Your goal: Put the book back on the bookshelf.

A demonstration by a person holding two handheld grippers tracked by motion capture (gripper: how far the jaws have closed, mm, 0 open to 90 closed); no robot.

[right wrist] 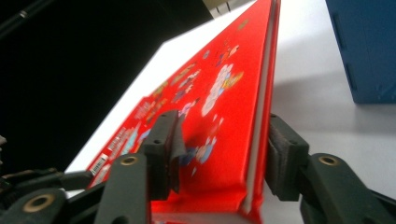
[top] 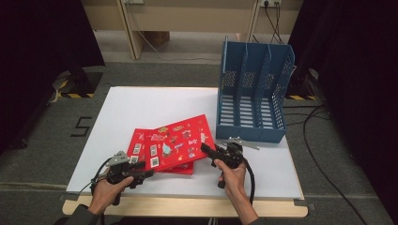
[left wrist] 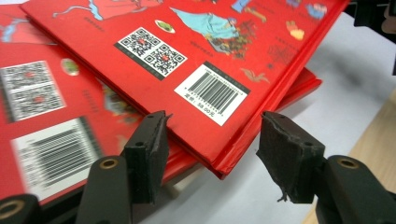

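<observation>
A blue file rack (top: 253, 93) stands at the far right of the white table (top: 141, 103), its open front facing the person. Perforated dividers split it into three upright compartments with slatted floors, and all three are bare inside. A corner of its blue wall (right wrist: 366, 51) also shows at the upper right of the right gripper view.

Near the front of the table lie two red hardcover books. The top book (top: 180, 140) – its cover scattered with small cartoon pictures, QR codes and a barcode – rests askew across the lower book (top: 141, 150), whose left part pokes out beneath it. The top book's right end is lifted off the table while its left end rests on the lower one.

The right gripper (top: 209, 151) is clamped on that raised right edge; in the right gripper view the top book (right wrist: 219, 107) sits between the two black pads, one on the cover and one against the underside, with the white page block visible edge-on.

The left gripper (top: 148, 173) is just beside the books' near left corner, its jaws parted. In the left gripper view the top book (left wrist: 196, 70) and its barcode label (left wrist: 212, 92) lie just beyond the pads, the corner pointing into the gap – neither pad touches it. The lower book (left wrist: 51, 121) shows at the left there.
</observation>
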